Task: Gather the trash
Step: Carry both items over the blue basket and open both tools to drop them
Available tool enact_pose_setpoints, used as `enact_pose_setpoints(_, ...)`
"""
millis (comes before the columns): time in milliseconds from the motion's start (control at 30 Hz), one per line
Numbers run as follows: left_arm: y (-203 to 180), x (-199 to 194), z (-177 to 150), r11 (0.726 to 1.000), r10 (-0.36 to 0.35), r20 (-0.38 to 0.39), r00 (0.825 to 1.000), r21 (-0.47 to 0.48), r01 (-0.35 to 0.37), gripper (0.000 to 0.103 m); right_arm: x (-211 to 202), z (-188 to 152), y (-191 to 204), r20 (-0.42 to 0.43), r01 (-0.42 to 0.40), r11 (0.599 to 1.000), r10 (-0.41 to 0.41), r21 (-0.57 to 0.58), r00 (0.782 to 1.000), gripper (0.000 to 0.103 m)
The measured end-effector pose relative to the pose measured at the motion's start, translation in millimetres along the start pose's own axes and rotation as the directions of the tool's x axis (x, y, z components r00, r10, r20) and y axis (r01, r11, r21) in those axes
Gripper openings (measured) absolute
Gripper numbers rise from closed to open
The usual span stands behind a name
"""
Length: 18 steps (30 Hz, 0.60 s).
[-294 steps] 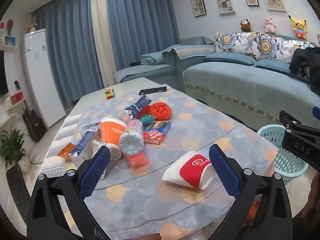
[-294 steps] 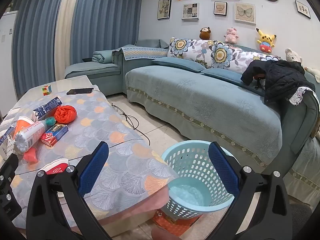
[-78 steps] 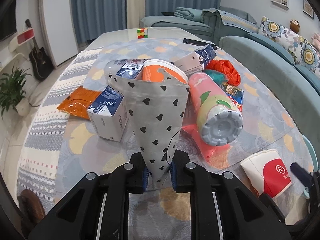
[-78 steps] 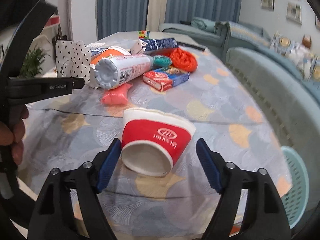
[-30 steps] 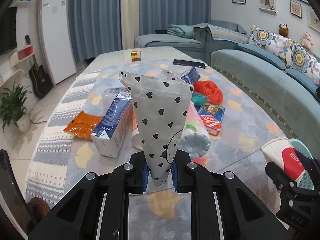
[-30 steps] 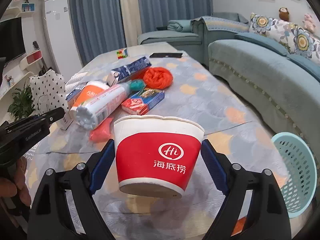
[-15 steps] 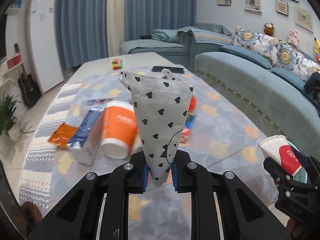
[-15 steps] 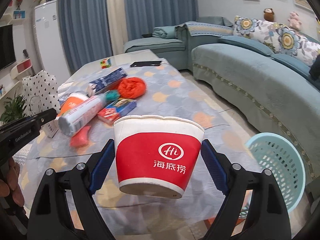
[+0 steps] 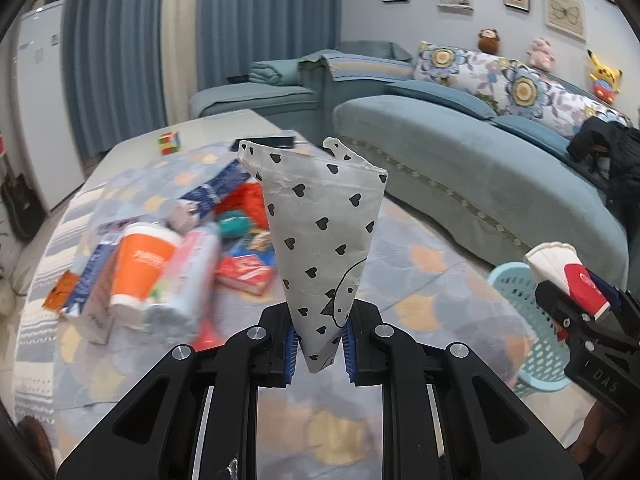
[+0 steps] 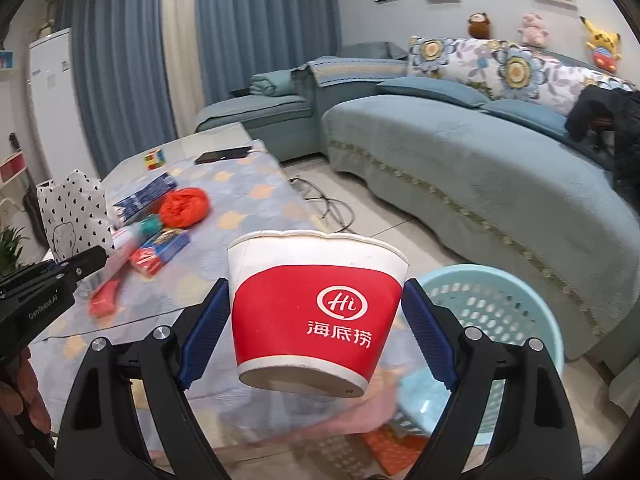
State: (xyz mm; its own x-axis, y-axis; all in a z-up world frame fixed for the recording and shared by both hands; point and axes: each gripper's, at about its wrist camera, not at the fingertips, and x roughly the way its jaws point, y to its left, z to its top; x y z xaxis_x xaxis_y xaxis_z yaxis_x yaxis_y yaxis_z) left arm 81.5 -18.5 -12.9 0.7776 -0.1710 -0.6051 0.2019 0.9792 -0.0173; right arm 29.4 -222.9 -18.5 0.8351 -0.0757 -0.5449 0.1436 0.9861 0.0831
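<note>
The left tool [image 9: 319, 354] is nearly closed, pinching the narrow bottom corner of a heart-print paper bag [image 9: 320, 236], so the bag stands up clear of the counter [image 9: 420, 280]. The right tool [image 10: 316, 330] stands wide, its blue pads pressed on the sides of a red-and-white paper cup [image 10: 314, 312], mouth up, so it likely travels steadily. Both loads hang above the counter's near end, beside the light-blue basket [image 10: 520, 312] on the floor, presumably their destination. More trash lies heaped farther back: an orange cup [image 9: 140, 268], cartons, a red bag.
</note>
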Motion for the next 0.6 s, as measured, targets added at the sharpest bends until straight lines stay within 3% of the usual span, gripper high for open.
enact_pose_setpoints(267,-56,7,4,0.991,-0.118,-0.003,0.993,0.063,0.118,0.018,-21,-1,-74,0.012,0.111,0.992,-0.112,0.067,0.994,0.081)
enact_pose_setpoints(367,-85,8,3,0.97,-0.221,-0.009,0.975,0.104,0.221,0.018,-25,-3,-104,-0.004,0.146,0.983,-0.146,0.109,0.989,0.081)
enact_pose_setpoints(600,-136,14,-1,0.902,-0.383,-0.034,0.923,0.199,0.382,0.018,-32,-8,-151,-0.015,0.194,0.965,-0.194,0.174,0.981,0.081)
